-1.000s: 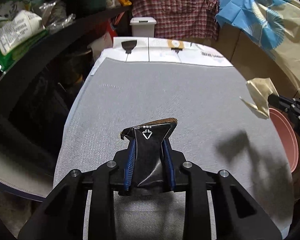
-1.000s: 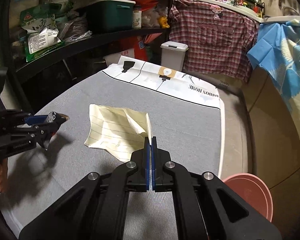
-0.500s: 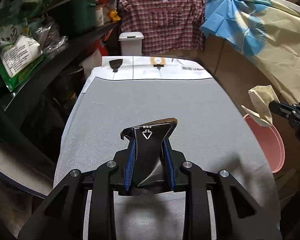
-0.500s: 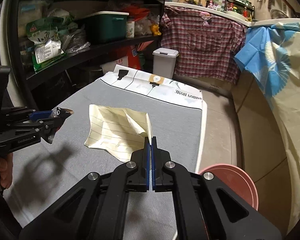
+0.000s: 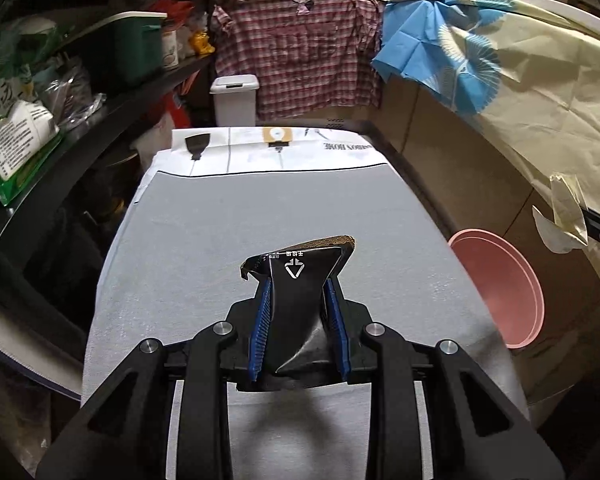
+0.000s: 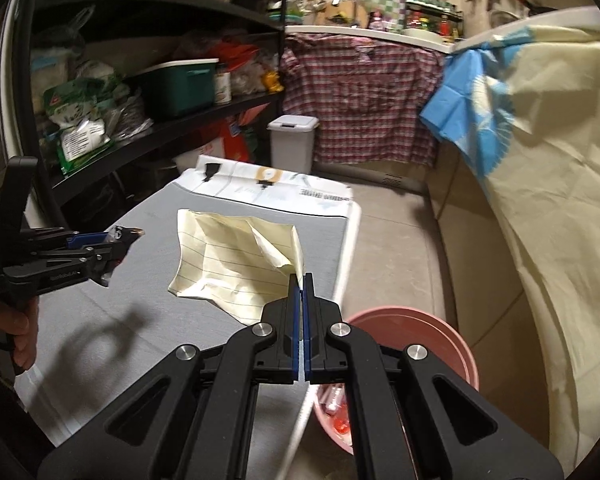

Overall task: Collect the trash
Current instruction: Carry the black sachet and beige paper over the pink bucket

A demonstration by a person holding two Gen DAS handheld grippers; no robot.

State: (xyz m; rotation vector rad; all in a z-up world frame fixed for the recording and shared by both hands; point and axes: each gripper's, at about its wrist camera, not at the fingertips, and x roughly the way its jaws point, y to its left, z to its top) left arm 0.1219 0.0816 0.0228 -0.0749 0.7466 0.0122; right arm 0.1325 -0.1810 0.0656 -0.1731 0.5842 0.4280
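Observation:
My left gripper (image 5: 298, 286) is shut on a black wrapper (image 5: 296, 292) with a white arrow mark, held above the grey table (image 5: 228, 224). It also shows at the left of the right wrist view (image 6: 120, 238). My right gripper (image 6: 300, 280) is shut on a crumpled sheet of lined yellow paper (image 6: 228, 256), held in the air near the table's right edge. The paper also shows at the right edge of the left wrist view (image 5: 564, 216). A pink bin (image 6: 456, 352) stands on the floor right of the table, below the right gripper; it holds some trash.
A white lidded bin (image 5: 235, 100) stands beyond the table's far end, before a hanging plaid shirt (image 5: 300, 48). Black shelves (image 6: 140, 136) with bags and a green box run along the left. A blue and cream cloth (image 6: 540, 128) hangs on the right.
Both grippers have risen and pulled back from the table, each still holding its item. The right gripper has carried the paper rightward, closer over the pink bin.

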